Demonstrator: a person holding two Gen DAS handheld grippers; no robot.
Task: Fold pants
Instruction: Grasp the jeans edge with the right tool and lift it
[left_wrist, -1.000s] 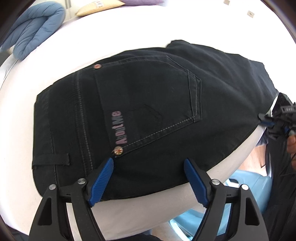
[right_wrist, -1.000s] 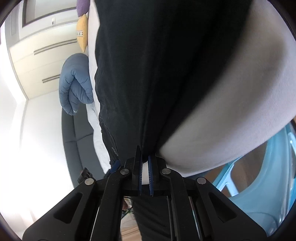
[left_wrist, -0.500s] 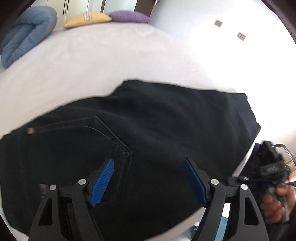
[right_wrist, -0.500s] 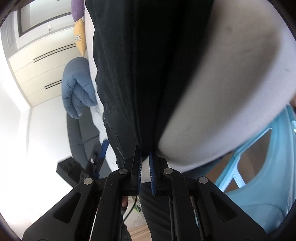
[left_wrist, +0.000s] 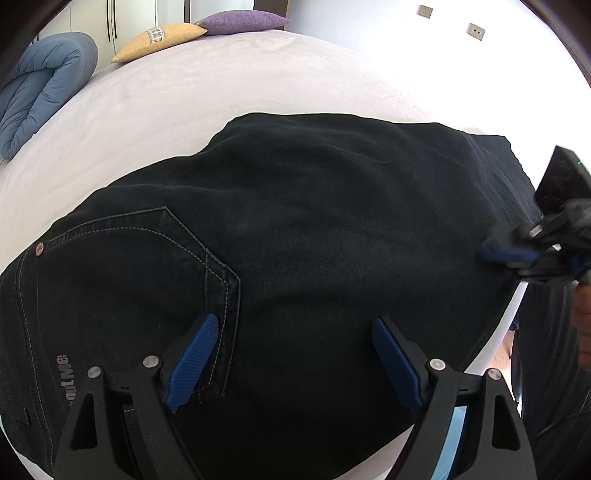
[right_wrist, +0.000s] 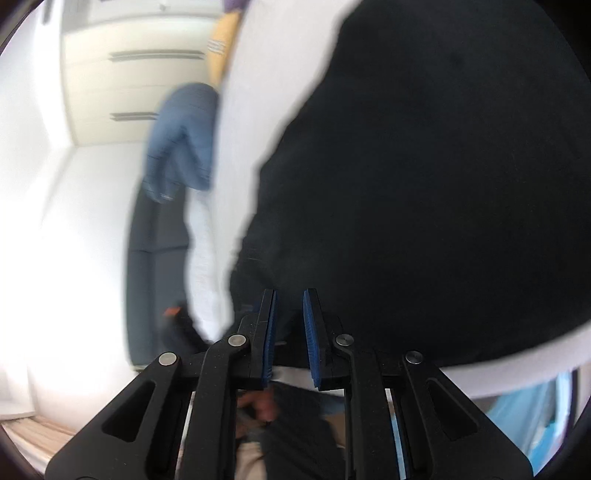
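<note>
Black pants (left_wrist: 314, 236) lie lengthwise from the left gripper (left_wrist: 295, 354), fingers spread wide, to the right gripper (right_wrist: 288, 328), fingers slightly parted.

right tongs (right_wrist: 289, 325) now parted off pants (left_wrist: 332, 229), left tongs (left_wrist: 295, 354) moved over them

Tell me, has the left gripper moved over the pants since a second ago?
Yes. The left gripper has moved forward over the black pants, away from the bed's near edge: the back pocket now sits beside its fingers.

Black pants (left_wrist: 314, 240) flat on bed
</note>
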